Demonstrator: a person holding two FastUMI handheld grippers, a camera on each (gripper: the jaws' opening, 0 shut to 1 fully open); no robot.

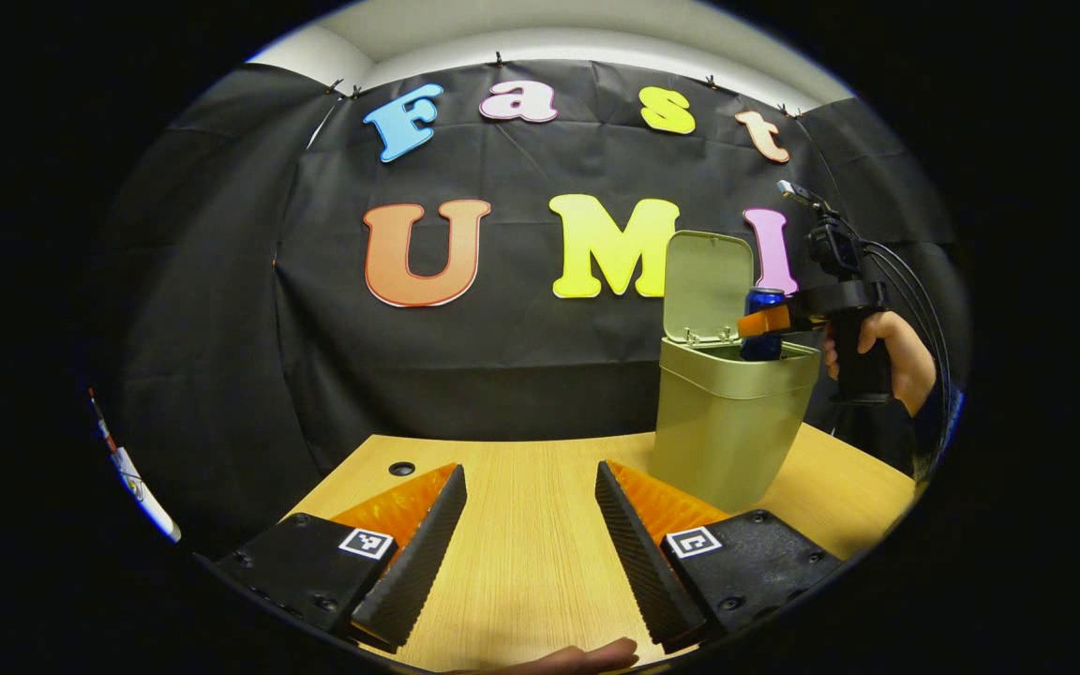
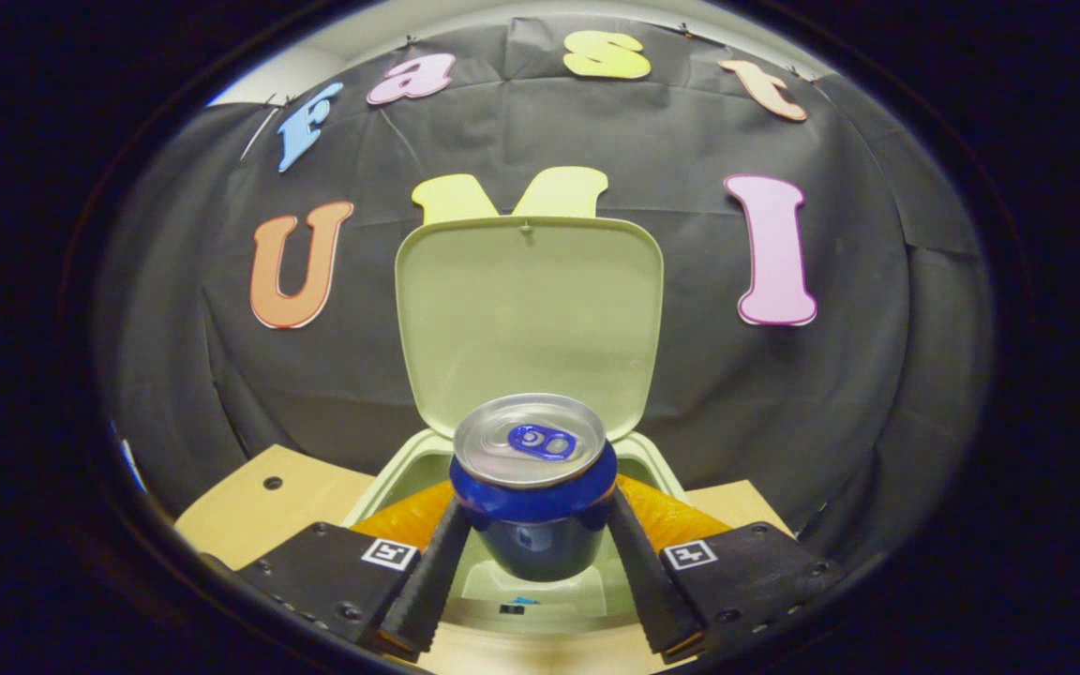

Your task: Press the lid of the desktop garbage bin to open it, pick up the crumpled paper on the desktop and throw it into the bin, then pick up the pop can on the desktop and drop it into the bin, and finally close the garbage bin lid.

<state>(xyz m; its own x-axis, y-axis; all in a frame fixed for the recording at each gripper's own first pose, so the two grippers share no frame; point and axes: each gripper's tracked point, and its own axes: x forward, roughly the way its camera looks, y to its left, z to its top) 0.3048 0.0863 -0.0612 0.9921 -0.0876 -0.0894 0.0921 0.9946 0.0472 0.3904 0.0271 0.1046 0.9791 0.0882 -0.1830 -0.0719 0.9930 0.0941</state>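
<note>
The right gripper (image 2: 532, 553) is clamped on the pop can (image 2: 532, 487), both fingers pressing its sides, holding it upright right over the open mouth of the garbage bin (image 2: 409, 464). The bin's lid (image 2: 529, 309) stands raised behind the can. From the left gripper view, the can (image 1: 763, 323) hangs half inside the bin's rim (image 1: 737, 370). The left gripper (image 1: 531, 530) sits low over the table (image 1: 521, 553), fingers spread wide with nothing between them.
</note>
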